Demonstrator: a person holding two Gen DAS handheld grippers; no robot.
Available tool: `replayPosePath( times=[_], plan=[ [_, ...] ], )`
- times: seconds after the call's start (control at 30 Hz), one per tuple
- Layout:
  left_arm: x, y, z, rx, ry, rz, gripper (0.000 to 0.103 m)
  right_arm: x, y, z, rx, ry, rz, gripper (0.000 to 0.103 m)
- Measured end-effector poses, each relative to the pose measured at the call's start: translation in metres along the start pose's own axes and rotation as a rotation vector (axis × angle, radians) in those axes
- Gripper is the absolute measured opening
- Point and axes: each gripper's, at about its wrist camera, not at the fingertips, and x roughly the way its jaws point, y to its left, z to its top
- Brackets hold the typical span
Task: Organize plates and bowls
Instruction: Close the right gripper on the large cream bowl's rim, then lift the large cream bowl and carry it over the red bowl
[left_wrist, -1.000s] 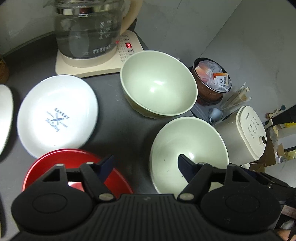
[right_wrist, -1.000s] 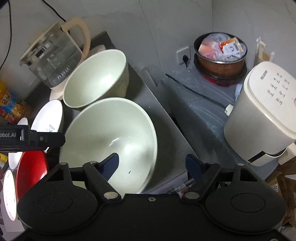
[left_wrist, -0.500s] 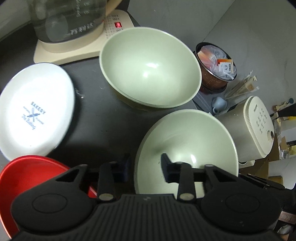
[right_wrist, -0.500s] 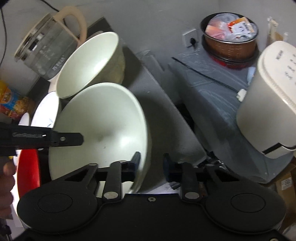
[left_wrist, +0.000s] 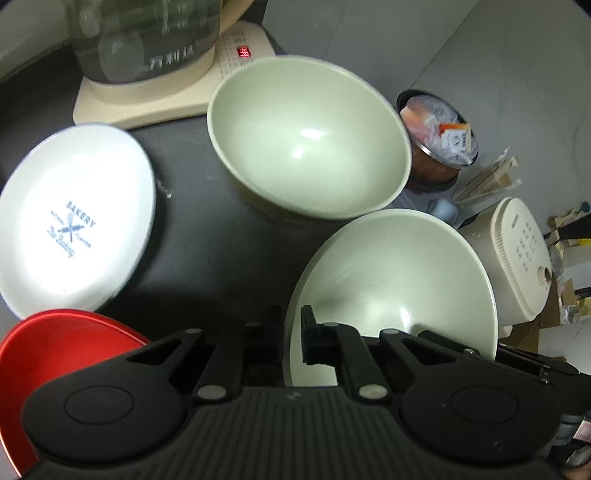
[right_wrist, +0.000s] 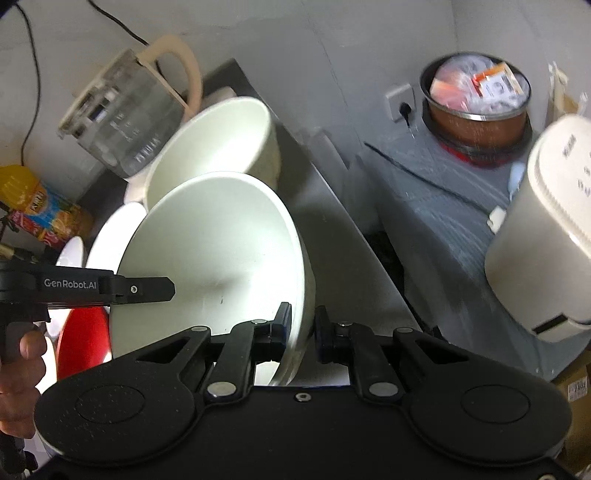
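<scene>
On the dark counter (left_wrist: 207, 251), the near bowl (left_wrist: 391, 280) is the landmark. Far left of it lies the red plate (left_wrist: 55, 343), with the white bakery plate (left_wrist: 74, 225) just behind that. The left tongs (left_wrist: 291, 325) pinch the near bowl's left rim. Behind it stands the second bowl (left_wrist: 306, 136). The right tongs (right_wrist: 303, 323) clamp its right rim, tilting it.

White plate (left_wrist: 74, 225), left of left-wrist frame: "BAKERY". Left gripper (right_wrist: 110, 286) side, left of right-wrist frame: "GenRobot.AI". Other print unreadable.
</scene>
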Motion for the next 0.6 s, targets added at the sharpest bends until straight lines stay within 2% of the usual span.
replayPosePath(
  times=[0.3,0.6],
  plan=[
    [-0.047,0.018,-0.002,-0.052,-0.112,-0.018,0.005,-0.019,0.034,0.008,-0.064,-0.067,0.025,0.013],
    [-0.084,0.044,-0.01,-0.094,-0.178,-0.02,0.005,-0.03,0.073,0.004,-0.128,-0.082,0.061,0.013]
  ],
)
